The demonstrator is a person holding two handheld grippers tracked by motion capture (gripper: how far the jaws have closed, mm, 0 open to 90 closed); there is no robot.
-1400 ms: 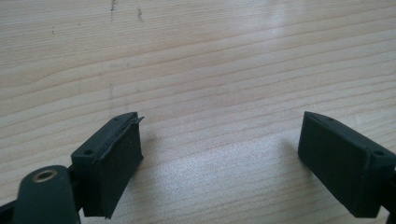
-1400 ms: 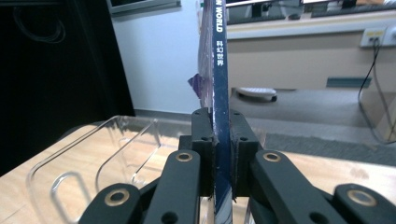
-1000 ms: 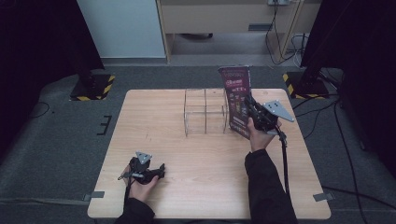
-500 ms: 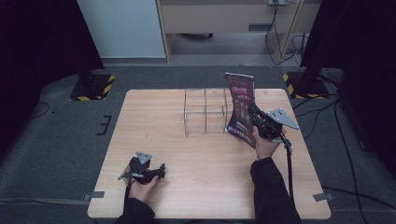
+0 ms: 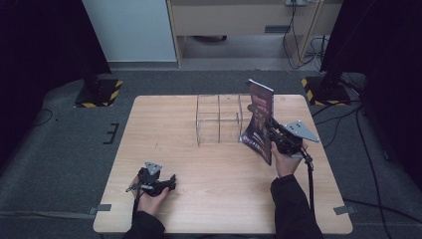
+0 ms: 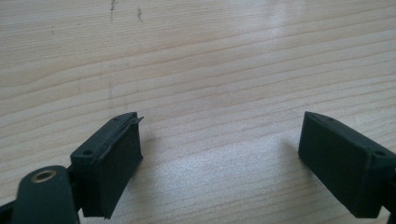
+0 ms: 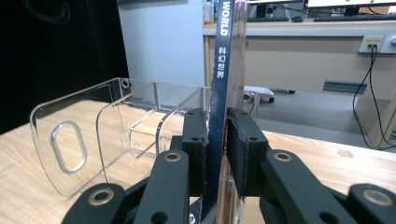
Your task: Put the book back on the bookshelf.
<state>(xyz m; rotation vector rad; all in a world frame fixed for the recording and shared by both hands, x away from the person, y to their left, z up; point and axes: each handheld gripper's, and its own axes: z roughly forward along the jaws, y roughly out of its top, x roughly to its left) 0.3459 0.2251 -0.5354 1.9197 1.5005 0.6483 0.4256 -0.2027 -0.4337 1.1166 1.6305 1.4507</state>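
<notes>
1. The wooden table [image 5: 209, 164] carries everything; its near left corner and whole middle are bare wood.
2. A clear acrylic divider rack [image 5: 219, 118] stands near the far edge, a little right of centre, with upright partitions forming slots.
3. A magazine [image 5: 260, 119] with a dark cover stands upright just beside the rack's right end, tilted slightly, its lower edge off the table. Compared with a second ago, it has come away from the rack toward the near right side and sits a little lower.
4. The right gripper [image 7: 215, 140] holds the magazine by its spine, one jaw on each side. The jaws have just been opening a little, yet in the right gripper view the pads still sit against the spine, so the grip reads as loosening rather than let go.
5. My judgement: the magazine is being lined up for a slot, or set down upright; a slacker grip risks it sliding or tipping.
6. The left gripper [image 5: 152, 182] rests near the table's near edge, left of centre, jaws wide apart with nothing between them, unmoved.
</notes>
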